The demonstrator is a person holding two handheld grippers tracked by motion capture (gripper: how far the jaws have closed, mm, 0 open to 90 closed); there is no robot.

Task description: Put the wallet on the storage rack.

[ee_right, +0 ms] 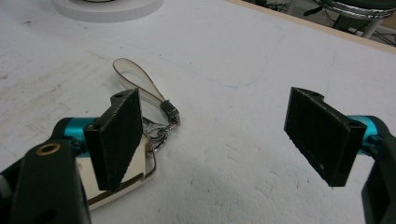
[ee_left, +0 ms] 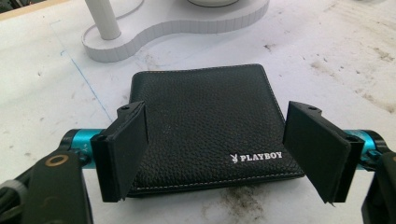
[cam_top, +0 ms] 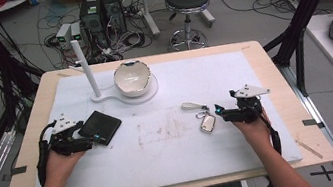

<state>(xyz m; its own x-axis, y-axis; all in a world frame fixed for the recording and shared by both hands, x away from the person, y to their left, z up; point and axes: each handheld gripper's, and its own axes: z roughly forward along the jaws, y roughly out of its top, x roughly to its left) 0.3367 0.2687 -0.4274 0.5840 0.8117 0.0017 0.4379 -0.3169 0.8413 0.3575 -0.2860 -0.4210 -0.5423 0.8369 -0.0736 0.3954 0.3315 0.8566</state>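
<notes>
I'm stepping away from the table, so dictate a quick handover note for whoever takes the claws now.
Left claw: open, straddling the black leather wallet, pads not pressing.
Right claw: open, empty; the silver key fob with beige strap lies by one jaw.
White cracked bowl sits on the white stand at the far side.
Done: nothing lifted yet.
Left: probably grasp wallet and fob.

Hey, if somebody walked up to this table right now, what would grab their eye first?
Probably the black wallet lying flat on the white mat at the table's left, with the open left gripper straddling it without pressing. Next, the key fob with its strap at centre right, just off the open right gripper, and the white bowl on its stand at the back.
</notes>
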